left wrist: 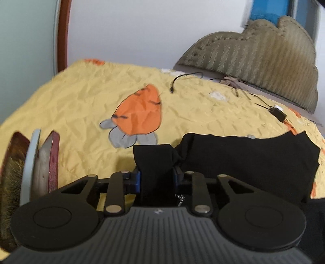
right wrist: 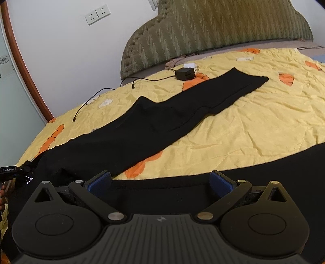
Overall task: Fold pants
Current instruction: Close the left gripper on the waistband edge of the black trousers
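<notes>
Black pants (right wrist: pixel 162 113) lie stretched across the yellow bedspread (right wrist: pixel 254 126), one leg reaching toward the headboard. My left gripper (left wrist: pixel 156 172) is shut on a bunched corner of the pants (left wrist: pixel 243 158), and the black cloth fills the gap between its blue pads (left wrist: pixel 136 178). My right gripper (right wrist: pixel 160 182) stands wide open near the bed's front edge. Black cloth lies below its spread blue pads (right wrist: pixel 99 181), and nothing is pinched between them.
A black charger block (right wrist: pixel 184 74) and its cable (right wrist: pixel 97 95) lie on the bed near the padded olive headboard (right wrist: pixel 203 30). Wall sockets (right wrist: pixel 97 14) sit above. Flat upright items (left wrist: pixel 34 166) stand close at the left of the left wrist view.
</notes>
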Tool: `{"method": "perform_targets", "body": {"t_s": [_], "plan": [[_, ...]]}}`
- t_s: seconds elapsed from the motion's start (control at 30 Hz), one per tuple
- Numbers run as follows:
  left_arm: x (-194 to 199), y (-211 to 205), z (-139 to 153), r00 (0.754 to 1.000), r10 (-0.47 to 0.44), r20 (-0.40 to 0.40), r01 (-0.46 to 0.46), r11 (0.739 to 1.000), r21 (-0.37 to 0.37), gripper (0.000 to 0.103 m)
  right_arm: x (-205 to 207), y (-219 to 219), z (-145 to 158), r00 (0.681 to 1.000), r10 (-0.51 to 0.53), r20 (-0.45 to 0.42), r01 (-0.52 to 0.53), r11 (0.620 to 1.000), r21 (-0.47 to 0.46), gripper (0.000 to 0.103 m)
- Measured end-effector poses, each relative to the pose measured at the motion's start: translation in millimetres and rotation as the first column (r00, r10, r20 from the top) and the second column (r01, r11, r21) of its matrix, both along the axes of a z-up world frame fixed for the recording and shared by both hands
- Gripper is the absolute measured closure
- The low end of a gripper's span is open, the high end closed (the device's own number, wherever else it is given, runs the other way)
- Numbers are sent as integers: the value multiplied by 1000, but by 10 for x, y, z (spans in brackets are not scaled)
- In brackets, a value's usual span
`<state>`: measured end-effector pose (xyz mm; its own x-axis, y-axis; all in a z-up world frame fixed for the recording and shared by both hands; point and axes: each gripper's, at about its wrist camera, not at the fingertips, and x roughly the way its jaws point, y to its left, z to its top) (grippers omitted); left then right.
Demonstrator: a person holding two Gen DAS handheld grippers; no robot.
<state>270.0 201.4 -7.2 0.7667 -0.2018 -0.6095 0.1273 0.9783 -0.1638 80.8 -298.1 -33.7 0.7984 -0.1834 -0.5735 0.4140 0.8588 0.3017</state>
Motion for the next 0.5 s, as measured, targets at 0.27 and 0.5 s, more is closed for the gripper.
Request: {"method": "perform_targets", "body": {"t_s": [0.27, 0.5], "plan": [[-533, -211, 312, 990, -85, 112, 87, 996, -16, 83, 43, -34, 27, 999, 40, 23, -41, 999, 35, 0], [-1068, -507, 454, 965, -194, 176, 198, 980, -6, 83, 298, 39, 68, 992, 118, 41, -123, 984, 133, 0]]}}
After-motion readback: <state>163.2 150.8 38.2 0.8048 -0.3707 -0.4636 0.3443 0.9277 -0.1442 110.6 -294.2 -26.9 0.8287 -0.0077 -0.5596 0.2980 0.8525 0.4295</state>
